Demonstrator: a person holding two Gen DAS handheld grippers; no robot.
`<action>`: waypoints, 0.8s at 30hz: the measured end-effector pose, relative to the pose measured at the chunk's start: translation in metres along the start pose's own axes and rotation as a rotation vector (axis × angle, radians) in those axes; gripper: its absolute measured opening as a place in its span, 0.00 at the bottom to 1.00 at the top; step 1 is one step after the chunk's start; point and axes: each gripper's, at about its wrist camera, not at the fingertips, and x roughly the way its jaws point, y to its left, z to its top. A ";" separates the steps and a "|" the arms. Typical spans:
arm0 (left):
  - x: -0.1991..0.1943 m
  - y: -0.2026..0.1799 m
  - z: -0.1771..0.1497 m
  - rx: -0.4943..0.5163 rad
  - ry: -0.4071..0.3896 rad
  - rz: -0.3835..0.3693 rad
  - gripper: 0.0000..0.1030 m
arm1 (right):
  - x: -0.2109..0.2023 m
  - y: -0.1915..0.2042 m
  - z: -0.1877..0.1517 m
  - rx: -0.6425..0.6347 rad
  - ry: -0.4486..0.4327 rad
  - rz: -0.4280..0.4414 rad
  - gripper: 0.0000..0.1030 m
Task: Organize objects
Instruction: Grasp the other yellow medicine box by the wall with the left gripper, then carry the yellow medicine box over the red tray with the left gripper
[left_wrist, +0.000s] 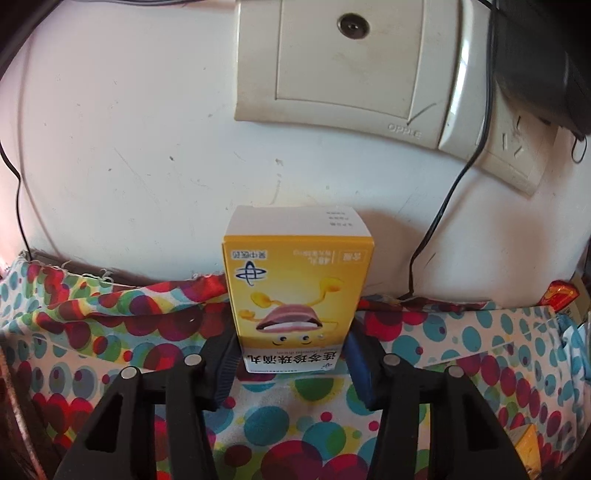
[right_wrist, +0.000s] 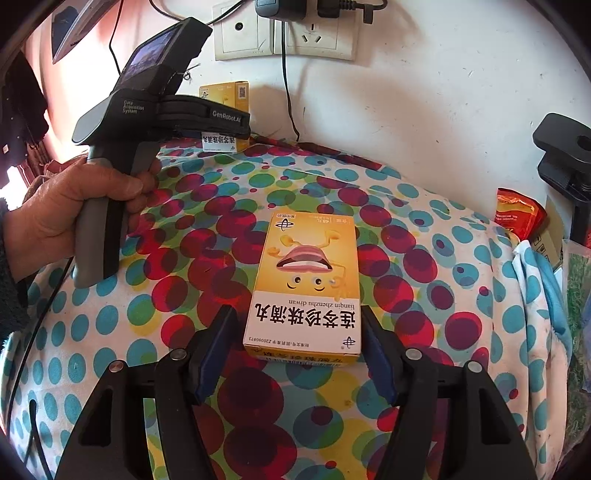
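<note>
Down at the bottom of the right wrist view, the right claw (right_wrist: 299, 354) stands apart around the near end of a yellow medicine box (right_wrist: 306, 284) lying flat on the polka-dot cloth (right_wrist: 424, 295) that covers the table, blue pads just beside its two long sides with slim gaps showing, so no squeeze there. Over to the left of that frame, the person's left hand (right_wrist: 74, 206) wraps the grey handle of the left claw (right_wrist: 221, 129), which reaches toward the wall in the upper left. Switch to the left wrist view and that left claw (left_wrist: 291, 358) is clamped on the lower part of a second yellow box (left_wrist: 295, 291), standing upright at the far edge of the cloth (left_wrist: 110, 332), right up near the white wall (left_wrist: 129, 147). At the right edge, a red packet (right_wrist: 517, 214) sits off the cloth. High on the wall, a socket plate (right_wrist: 288, 33) carries plugged-in adapters, a black cable (right_wrist: 288, 96) trailing down behind the table.
</note>
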 end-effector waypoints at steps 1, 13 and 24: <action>-0.001 0.000 -0.001 0.004 0.002 -0.004 0.51 | 0.000 0.000 0.000 0.001 0.000 0.000 0.65; -0.036 0.001 -0.033 0.030 0.010 -0.034 0.51 | 0.002 -0.001 0.002 0.000 0.004 -0.011 0.65; -0.109 -0.018 -0.087 0.007 0.018 -0.075 0.51 | 0.002 -0.005 0.001 0.014 0.010 -0.031 0.65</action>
